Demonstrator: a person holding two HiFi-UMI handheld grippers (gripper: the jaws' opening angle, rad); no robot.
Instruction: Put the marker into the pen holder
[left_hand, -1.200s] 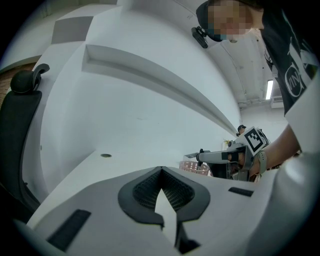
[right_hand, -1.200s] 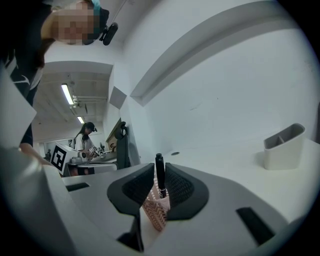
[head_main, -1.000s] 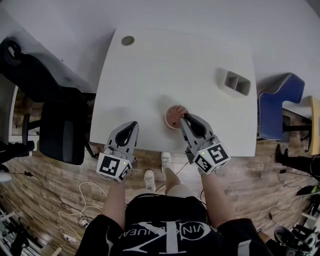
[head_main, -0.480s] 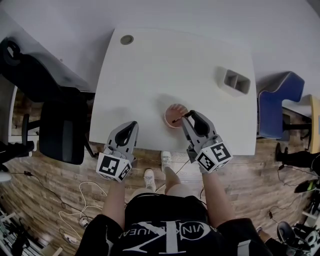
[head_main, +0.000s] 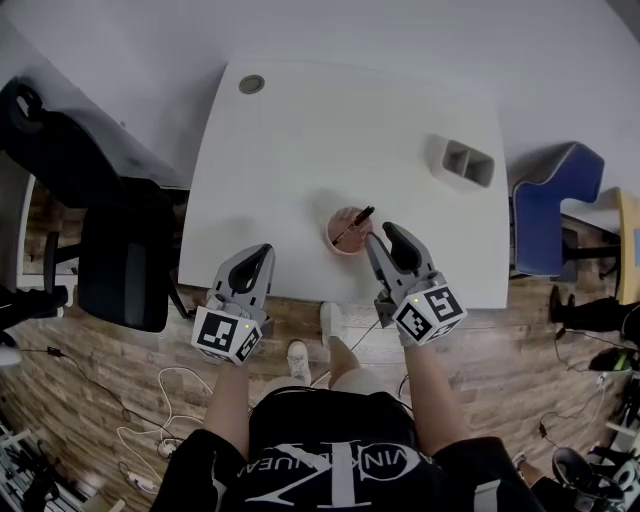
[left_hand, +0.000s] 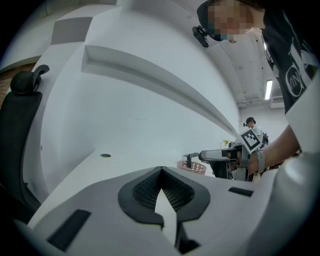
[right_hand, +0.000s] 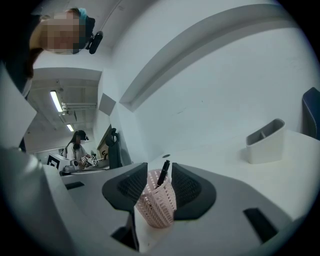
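**Marker released into the pen holder**

The marker (right_hand: 163, 173) leans inside the pink mesh pen holder (right_hand: 159, 206). The right gripper (right_hand: 152, 186) has just been opening its jaws. They stand apart, flanking the holder without pressing it, which frees the marker. The left gripper (left_hand: 161, 186) idles, jaws together.

Only the upper end of the black marker (right_hand: 163, 172) shows; its lower part is hidden inside the pink mesh pen holder (right_hand: 157, 205). The head view's left edge cuts off the black office chair (head_main: 60, 150), and the right gripper view's right edge cuts off the blue chair (right_hand: 311, 112).
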